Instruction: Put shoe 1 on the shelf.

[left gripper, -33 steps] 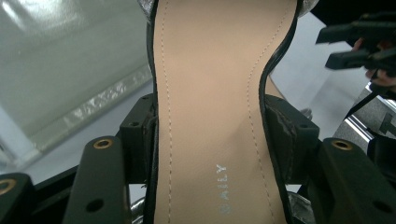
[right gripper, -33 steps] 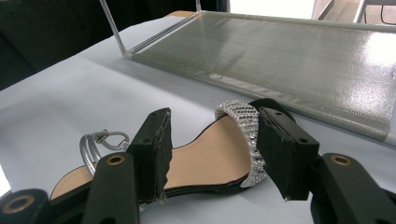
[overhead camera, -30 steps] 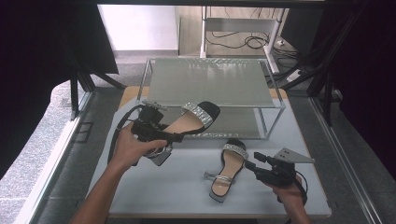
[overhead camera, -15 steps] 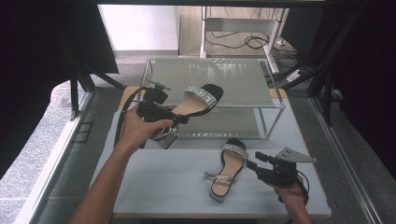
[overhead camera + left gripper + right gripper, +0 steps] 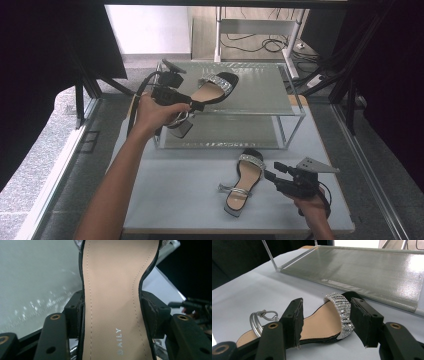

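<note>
Fingers (image 5: 72, 312) of the left gripper (image 5: 172, 95) are clamped on the waist of a black sandal (image 5: 210, 92), 1 pad on each edge of its tan insole, as the left gripper view shows. That sandal hangs in the air over the top tier of the 2-tier shelf rack (image 5: 295, 112): its toe, with the rhinestone strap, is above the left part of the top tier, and its block heel juts out in front of the rack's front rail, over the lower tier. The left hand (image 5: 152, 112) grips the tool at the rack's left front corner, with the forearm running back toward the worktop's near edge.

In front of the rack, on the pale worktop (image 5: 170, 200), lies the second sandal (image 5: 245, 182), sole down, its rhinestone toe strap toward the rack and its silver ankle strap toward the near edge. The right gripper (image 5: 272, 175) rests just to the right of this sandal, held by the right hand (image 5: 310, 200). Its fingers (image 5: 293, 320) stand spread apart, 1 on each side of the toe strap with gaps showing, so they are released and grasp nothing.

Behind the rack, cables lie on the floor beside a white stand.
</note>
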The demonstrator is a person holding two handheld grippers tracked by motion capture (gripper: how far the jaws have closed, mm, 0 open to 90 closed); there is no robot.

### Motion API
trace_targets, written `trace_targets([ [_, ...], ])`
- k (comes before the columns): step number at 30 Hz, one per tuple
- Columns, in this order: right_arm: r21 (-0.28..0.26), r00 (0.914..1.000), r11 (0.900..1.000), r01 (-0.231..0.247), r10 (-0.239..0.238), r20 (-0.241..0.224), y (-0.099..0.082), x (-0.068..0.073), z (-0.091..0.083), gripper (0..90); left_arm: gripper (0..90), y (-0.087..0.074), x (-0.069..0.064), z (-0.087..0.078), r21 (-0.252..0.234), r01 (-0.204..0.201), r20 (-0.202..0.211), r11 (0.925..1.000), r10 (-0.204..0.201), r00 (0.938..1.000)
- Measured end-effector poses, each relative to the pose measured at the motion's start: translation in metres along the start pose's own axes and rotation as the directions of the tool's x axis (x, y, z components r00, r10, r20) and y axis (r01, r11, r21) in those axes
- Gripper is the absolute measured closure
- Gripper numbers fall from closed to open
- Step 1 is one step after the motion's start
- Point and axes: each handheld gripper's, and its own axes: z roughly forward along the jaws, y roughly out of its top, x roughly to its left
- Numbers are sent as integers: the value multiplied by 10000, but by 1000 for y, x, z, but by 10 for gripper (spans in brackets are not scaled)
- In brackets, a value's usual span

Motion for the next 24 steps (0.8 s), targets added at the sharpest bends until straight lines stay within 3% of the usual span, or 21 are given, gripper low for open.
trace_targets([
  [3,-25,10000,10000,-50,50,15,0,-1,-1,449,425,12,5,3,-20,187,-205,9998,-187,9996],
  [11,-85,10000,10000,-35,35,42,1,0,-2,449,426,38,12,13,-101,615,-252,9981,-617,9978],
  [16,-162,9999,9999,-25,28,156,-1,2,-3,451,426,49,19,24,-289,1228,-442,9920,-1240,9913],
  [22,-84,9998,10000,51,-49,216,-3,5,-5,451,426,66,28,35,-252,1563,-813,9874,-1579,9841],
  [23,-103,9997,9999,49,-46,257,-4,6,-6,451,426,71,30,39,-205,1611,-1109,9867,-1624,9805],
  [24,-109,9996,9999,56,-53,272,-4,6,-7,451,426,71,30,39,-205,1611,-1109,9867,-1624,9805],
])
